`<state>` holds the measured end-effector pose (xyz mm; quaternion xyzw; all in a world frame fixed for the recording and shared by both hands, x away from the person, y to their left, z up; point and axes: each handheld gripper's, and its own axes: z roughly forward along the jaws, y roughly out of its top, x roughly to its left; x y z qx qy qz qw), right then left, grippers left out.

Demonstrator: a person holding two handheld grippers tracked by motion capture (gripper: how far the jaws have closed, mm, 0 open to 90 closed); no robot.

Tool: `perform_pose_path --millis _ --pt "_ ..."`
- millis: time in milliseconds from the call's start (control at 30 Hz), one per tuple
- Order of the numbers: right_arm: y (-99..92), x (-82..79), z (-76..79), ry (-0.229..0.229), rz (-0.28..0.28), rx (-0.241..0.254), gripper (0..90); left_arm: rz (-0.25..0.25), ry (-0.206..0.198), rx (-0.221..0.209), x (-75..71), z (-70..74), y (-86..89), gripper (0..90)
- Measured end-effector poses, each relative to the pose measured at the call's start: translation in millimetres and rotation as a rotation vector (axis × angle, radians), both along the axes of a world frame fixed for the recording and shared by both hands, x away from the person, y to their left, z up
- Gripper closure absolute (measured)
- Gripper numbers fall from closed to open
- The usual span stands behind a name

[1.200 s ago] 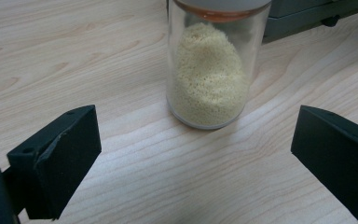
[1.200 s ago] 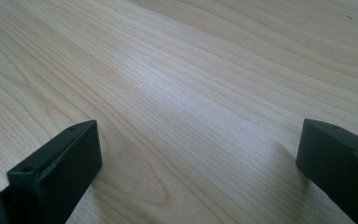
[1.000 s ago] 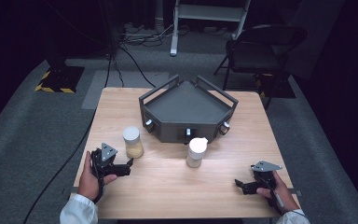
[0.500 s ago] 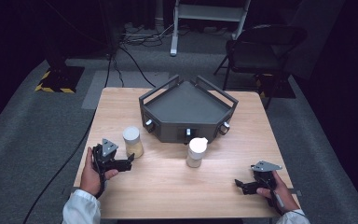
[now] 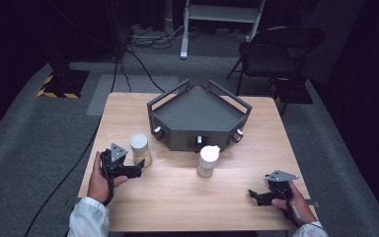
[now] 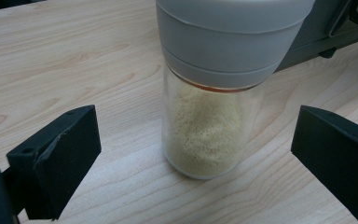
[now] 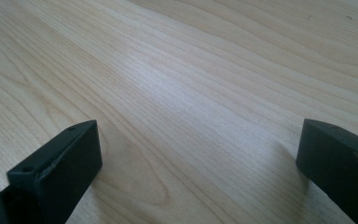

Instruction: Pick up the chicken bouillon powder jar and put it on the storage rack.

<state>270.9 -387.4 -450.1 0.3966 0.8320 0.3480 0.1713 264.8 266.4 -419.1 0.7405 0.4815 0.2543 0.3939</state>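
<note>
**Left jaws wide around the grain jar, right gripper idle over bare wood**

The jar [image 6: 205, 116] you are reaching for stands upright on the table [image 5: 177, 207], on your left side, just in front of the left corner of the dark tray [image 5: 197, 111]; it is clear glass with a grey lid, holding pale yellow grains that reach most of the way up the glass; its label side, if it has one, is turned away, and you can read no writing on it; your left gripper [image 5: 137, 170] is spread wide, one jaw on either side of the jar with a clear gap on both, so it grips nothing; in the left gripper view the jar sits between the jaws, nearer their far ends, and the tray's edge shows just behind the lid.

A second jar [image 5: 208, 160] with a white lid stands upright near the middle of the table, just in front of the tray's front wall and well apart from the first; nothing lies between your left gripper and its jar.

Your right gripper [image 5: 256, 196] rests low near the table's front right corner, well apart from both jars; its jaws stand wide apart over bare wood grain, holding nothing.

Beyond the table a dark folding chair [image 5: 276, 49] stands on the grey carpet, with cables [image 5: 143, 42] trailing near a white stand [image 5: 222, 19]; a yellow-and-black striped base [image 5: 61, 84] sits off to the far left; no brand or lettering is legible anywhere.
</note>
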Motion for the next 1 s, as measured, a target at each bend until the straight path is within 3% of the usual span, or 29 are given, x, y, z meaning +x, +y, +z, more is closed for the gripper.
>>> perform_pose_path --millis 1000 --pt "0.0 0.0 0.0 -0.001 0.0 0.0 0.0 -0.025 0.016 -0.046 22.2 -5.5 -9.6 1.0"
